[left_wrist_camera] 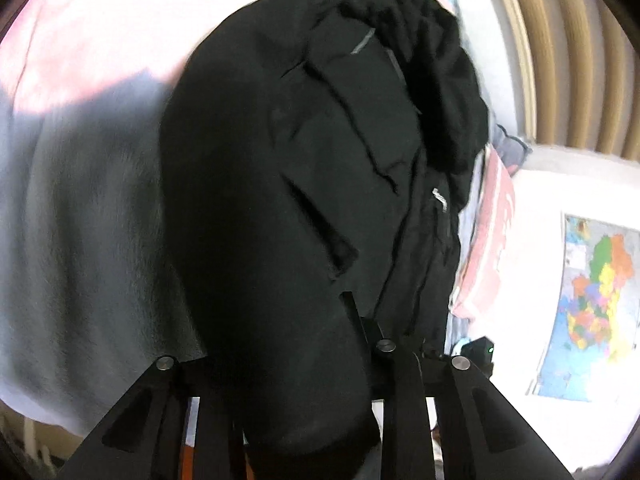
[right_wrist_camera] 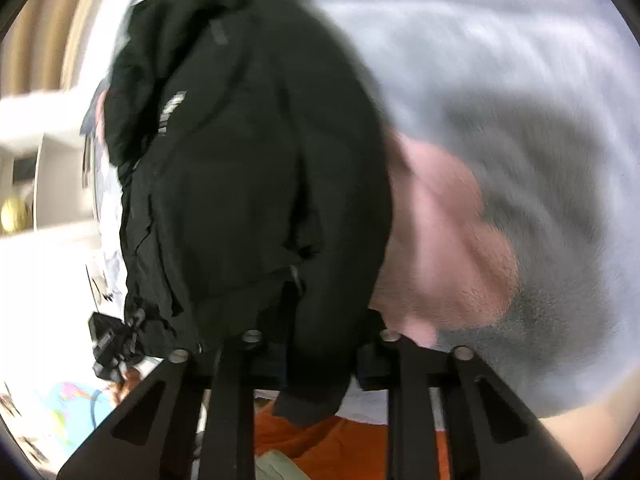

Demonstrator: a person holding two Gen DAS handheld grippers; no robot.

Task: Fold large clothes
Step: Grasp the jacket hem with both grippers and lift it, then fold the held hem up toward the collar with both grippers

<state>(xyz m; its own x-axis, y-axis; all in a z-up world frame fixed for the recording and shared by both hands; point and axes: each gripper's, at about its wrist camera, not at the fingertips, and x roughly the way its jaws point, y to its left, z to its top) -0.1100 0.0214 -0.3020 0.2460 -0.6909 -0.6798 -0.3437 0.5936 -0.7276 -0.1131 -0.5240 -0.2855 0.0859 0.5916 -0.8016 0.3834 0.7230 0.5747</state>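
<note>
A large black jacket (left_wrist_camera: 288,184) with a zipper and pocket flaps hangs in front of the left wrist camera, lifted above the bed. My left gripper (left_wrist_camera: 304,364) is shut on the jacket's lower edge, which bulges between the fingers and hides the tips. The same black jacket (right_wrist_camera: 248,184) fills the right wrist view. My right gripper (right_wrist_camera: 316,360) is shut on another part of its edge; a fold of cloth droops down between the fingers. The jacket hangs between both grippers.
A grey-blue fleece blanket (left_wrist_camera: 80,240) with pink patches (right_wrist_camera: 440,248) covers the bed below. A pink pillow (left_wrist_camera: 492,240) lies at the bed's edge. A coloured map (left_wrist_camera: 596,304) hangs on the white wall. Beige curtains (left_wrist_camera: 568,60) are behind. Orange cloth (right_wrist_camera: 344,444) shows below.
</note>
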